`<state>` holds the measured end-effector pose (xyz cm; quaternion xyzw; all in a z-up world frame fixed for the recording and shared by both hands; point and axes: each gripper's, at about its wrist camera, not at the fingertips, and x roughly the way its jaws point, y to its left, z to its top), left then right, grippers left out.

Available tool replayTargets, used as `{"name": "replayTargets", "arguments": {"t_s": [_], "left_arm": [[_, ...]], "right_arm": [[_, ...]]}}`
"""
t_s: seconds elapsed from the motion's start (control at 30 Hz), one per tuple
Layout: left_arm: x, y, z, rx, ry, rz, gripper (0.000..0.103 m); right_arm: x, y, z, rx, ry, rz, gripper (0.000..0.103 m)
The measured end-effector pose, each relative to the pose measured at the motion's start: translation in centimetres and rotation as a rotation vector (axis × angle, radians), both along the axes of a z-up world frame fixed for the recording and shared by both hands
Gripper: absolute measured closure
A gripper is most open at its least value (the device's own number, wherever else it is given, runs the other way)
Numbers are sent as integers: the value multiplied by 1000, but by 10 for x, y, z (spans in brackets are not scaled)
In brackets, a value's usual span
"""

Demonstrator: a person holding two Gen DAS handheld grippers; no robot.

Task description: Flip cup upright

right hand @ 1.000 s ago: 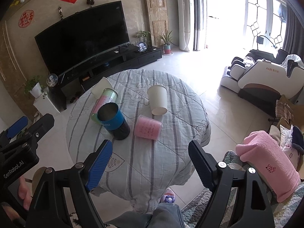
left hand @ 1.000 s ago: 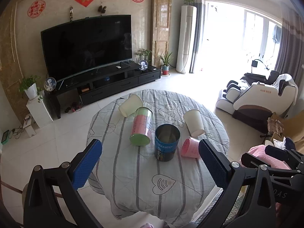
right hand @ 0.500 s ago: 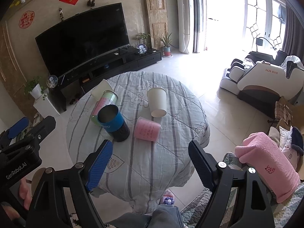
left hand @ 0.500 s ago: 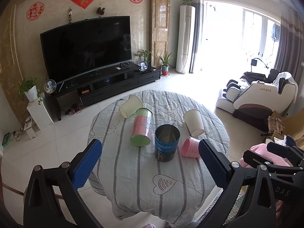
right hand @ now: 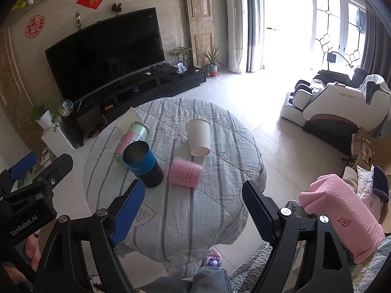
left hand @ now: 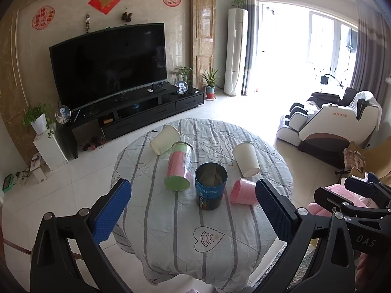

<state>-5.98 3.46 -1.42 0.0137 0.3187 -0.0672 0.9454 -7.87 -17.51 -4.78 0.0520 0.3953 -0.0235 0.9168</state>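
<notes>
On the round table with a striped grey cloth [left hand: 171, 219] [right hand: 195, 207] lie several cups on their sides: a pink cup [left hand: 243, 192] [right hand: 186, 171], a white cup [left hand: 246, 159] [right hand: 199, 137], a cream cup [left hand: 165, 139] [right hand: 128, 121] and a pink-and-green can [left hand: 179, 167] [right hand: 132, 138]. A blue can [left hand: 210, 186] [right hand: 144, 164] stands upright, open end up. My left gripper [left hand: 193, 217] is open and empty, held above the near side of the table. My right gripper [right hand: 193, 210] is open and empty, over the table's near edge.
A TV on a black stand [left hand: 136, 112] lies beyond the table. A massage chair [left hand: 330, 127] stands at the right. A pink towel [right hand: 342, 217] rests on a sofa at the lower right. The person's legs [right hand: 195, 280] are at the table's near edge.
Both views have shifted only slightly; the cups and cans have not moved and both grippers stay open.
</notes>
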Motion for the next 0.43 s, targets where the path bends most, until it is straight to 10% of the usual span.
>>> {"name": "replayTargets", "arguments": {"t_s": [0.43], "left_arm": [[-5, -3, 5, 7, -24, -24, 0]], "right_arm": [[1, 2, 1, -2, -2, 7, 20]]}}
